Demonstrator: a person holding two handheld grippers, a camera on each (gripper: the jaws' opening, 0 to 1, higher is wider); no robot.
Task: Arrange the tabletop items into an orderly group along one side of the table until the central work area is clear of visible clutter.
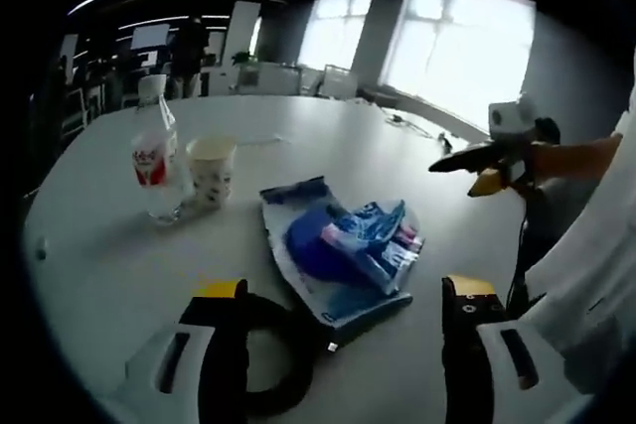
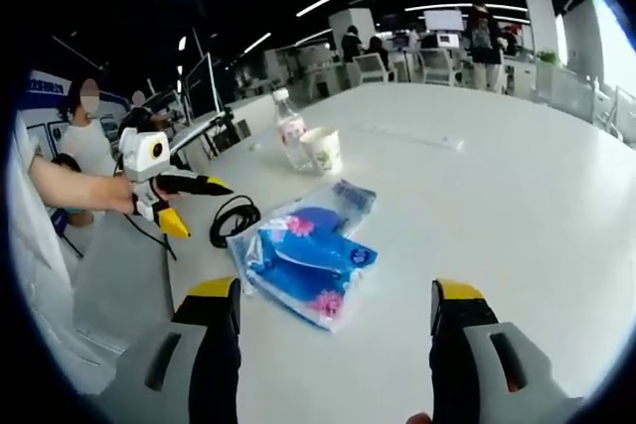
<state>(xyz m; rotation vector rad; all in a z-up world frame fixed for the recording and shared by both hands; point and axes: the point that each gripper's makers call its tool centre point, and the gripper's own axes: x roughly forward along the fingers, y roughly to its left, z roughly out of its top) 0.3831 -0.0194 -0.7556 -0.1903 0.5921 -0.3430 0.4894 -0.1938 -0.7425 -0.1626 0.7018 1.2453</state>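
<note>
A blue plastic packet (image 1: 343, 245) (image 2: 303, 260) lies flat on the white table (image 1: 328, 146) (image 2: 477, 176). Behind it a clear water bottle (image 1: 154, 151) (image 2: 291, 131) with a red label stands beside a paper cup (image 1: 211, 171) (image 2: 323, 149). A black cable coil (image 1: 270, 359) (image 2: 234, 217) rests near the table edge. My left gripper (image 1: 344, 290) (image 2: 184, 201) hovers open just short of the packet, nothing between its jaws. My right gripper (image 2: 336, 295) (image 1: 472, 171) is also open and empty, held above the table on the packet's other side.
The table edge (image 2: 174, 275) runs close to the cable coil. A thin cord (image 1: 402, 123) lies far across the table by the windows. Chairs, desks and several people stand in the background. One seated person (image 2: 84, 141) is beyond the table's left side.
</note>
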